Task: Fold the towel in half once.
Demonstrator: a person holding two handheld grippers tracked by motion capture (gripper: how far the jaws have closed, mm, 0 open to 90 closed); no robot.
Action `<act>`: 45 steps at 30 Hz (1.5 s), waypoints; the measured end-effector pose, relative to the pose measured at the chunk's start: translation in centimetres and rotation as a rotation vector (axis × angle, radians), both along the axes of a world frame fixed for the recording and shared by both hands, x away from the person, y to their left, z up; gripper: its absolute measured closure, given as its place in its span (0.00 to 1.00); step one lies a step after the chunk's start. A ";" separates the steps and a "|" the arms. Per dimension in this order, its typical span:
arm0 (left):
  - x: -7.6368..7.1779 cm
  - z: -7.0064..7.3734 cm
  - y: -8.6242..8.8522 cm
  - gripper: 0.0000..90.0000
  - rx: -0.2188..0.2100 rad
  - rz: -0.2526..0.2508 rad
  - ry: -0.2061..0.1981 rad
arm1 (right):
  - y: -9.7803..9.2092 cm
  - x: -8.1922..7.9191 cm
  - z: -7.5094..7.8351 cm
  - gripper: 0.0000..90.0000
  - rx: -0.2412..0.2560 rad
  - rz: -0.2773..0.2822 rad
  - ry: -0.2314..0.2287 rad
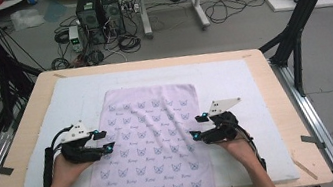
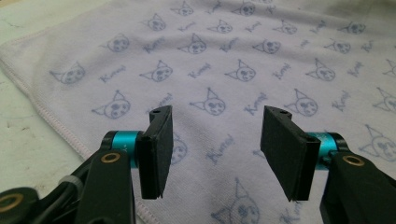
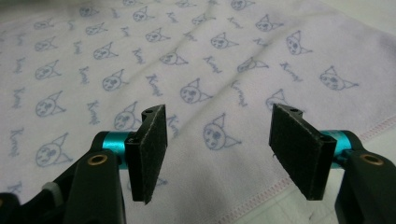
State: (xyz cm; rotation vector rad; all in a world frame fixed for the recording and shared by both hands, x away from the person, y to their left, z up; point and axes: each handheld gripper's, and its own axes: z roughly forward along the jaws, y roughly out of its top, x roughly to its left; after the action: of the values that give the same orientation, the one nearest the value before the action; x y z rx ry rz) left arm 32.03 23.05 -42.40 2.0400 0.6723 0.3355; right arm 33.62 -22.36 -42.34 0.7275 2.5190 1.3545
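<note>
The lilac cat-print towel (image 1: pixel 150 146), flat along the counter's (image 1: pixel 280 121) middle and draping over its near edge, looks light, soft and limp, best pinched at its stitched side hems, where the left gripper (image 1: pixel 103 141) and right gripper (image 1: pixel 198 125) hover with jaws open.

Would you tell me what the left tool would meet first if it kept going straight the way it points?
Most likely the lilac towel: the left tool is open and angled slightly down over it, near its hemmed edge. Height above the cloth is unclear.

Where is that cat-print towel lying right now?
In the high view the towel lies flat mid-table on the white mat, between both grippers, its near end overhanging the table's front edge.
</note>
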 end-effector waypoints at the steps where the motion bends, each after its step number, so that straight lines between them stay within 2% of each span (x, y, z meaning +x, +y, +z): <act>1: 0.1 0.1 0.1 0.49 -0.001 0.003 -0.003 | 0.0 0.1 0.0 0.41 -0.001 -0.002 0.002; 4: 0.3 0.4 0.3 0.49 0.012 0.008 -0.007 | -0.2 0.7 0.4 0.41 -0.015 -0.008 0.004; 6: 0.8 0.9 0.4 0.49 0.010 0.022 -0.005 | -0.4 1.2 0.5 0.40 0.002 -0.019 0.003; 12: 2.8 1.9 0.2 0.48 0.006 0.040 0.002 | -0.8 3.6 1.0 0.34 -0.002 -0.047 0.050; 14: 3.6 2.1 0.0 0.48 0.012 0.048 0.004 | -0.8 4.4 1.4 0.35 -0.025 -0.054 0.048; 16: 4.5 2.4 -0.1 0.50 -0.006 0.060 -0.002 | -0.9 5.2 1.9 0.35 -0.028 -0.058 0.045; 19: 6.1 3.1 -0.4 0.53 0.005 0.079 -0.003 | -1.1 6.5 2.6 0.36 -0.043 -0.071 0.045; 22: 7.8 4.0 -0.7 0.56 0.012 0.092 -0.003 | -1.3 8.0 3.3 0.38 -0.080 -0.084 0.037; 24: 9.1 4.7 -0.8 0.57 0.026 0.100 -0.011 | -1.4 8.8 3.8 0.39 -0.085 -0.094 0.039; 26: 10.4 4.9 -0.9 0.58 0.036 0.111 0.003 | -1.6 9.6 4.3 0.42 -0.084 -0.107 0.017; 29: 11.9 4.1 -0.6 0.60 0.057 0.125 0.037 | -1.7 10.8 4.3 0.42 -0.090 -0.130 0.024; 32: 12.8 2.7 0.0 0.62 0.031 0.112 0.077 | -1.8 11.4 3.6 0.45 -0.076 -0.141 0.028; 36: 13.1 1.5 0.3 0.62 0.029 0.128 0.058 | -1.8 12.3 2.3 0.47 -0.082 -0.160 0.079; 38: 13.3 0.6 0.4 0.63 0.048 0.146 0.074 | -1.6 12.6 1.7 0.48 -0.088 -0.178 0.095; 42: 13.9 -1.0 0.6 0.66 0.106 0.161 0.155 | -1.3 12.9 0.7 0.53 -0.098 -0.213 0.111; 45: 14.1 -1.5 0.4 0.66 0.128 0.181 0.161 | -1.0 13.2 -0.2 0.58 -0.122 -0.256 0.124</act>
State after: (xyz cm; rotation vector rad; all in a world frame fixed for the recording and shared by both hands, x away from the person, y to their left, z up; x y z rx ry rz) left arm 46.11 23.49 -43.86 2.1483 0.9598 0.3275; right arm 46.86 -23.41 -42.55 1.0944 2.4681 1.0918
